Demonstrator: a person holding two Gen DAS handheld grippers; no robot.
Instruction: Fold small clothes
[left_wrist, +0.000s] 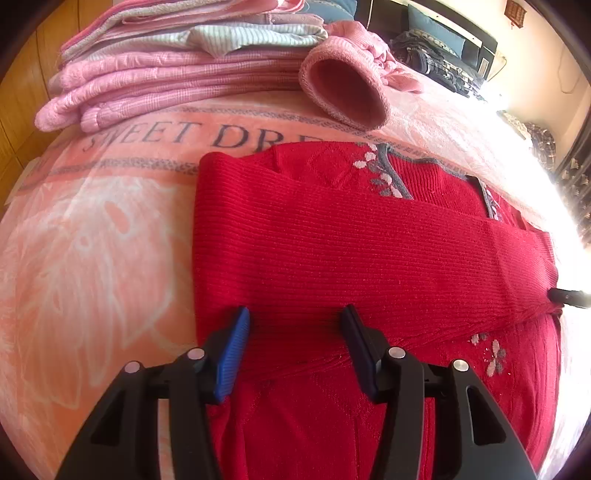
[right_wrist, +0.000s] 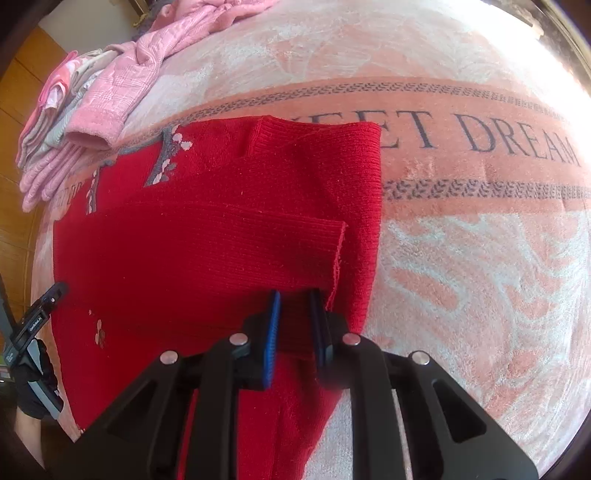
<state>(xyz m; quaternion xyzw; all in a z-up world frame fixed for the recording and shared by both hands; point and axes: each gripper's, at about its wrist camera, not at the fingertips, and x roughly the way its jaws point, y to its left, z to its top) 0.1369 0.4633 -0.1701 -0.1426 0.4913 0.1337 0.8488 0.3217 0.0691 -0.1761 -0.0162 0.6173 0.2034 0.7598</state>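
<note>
The red ribbed-knit sweater (right_wrist: 207, 221) lay mid-frame on the plush pink blanket (right_wrist: 480, 277), sleeves folded across. The right gripper (right_wrist: 294, 325) pinched its hem; the left gripper (left_wrist: 295, 339) stood spread, empty. The stretchy knit could slip, undoing the sleeve fold.

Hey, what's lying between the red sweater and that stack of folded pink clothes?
Only bare blanket with its lettered band separates the red sweater from the pink stack, shown in the left wrist view.
</note>
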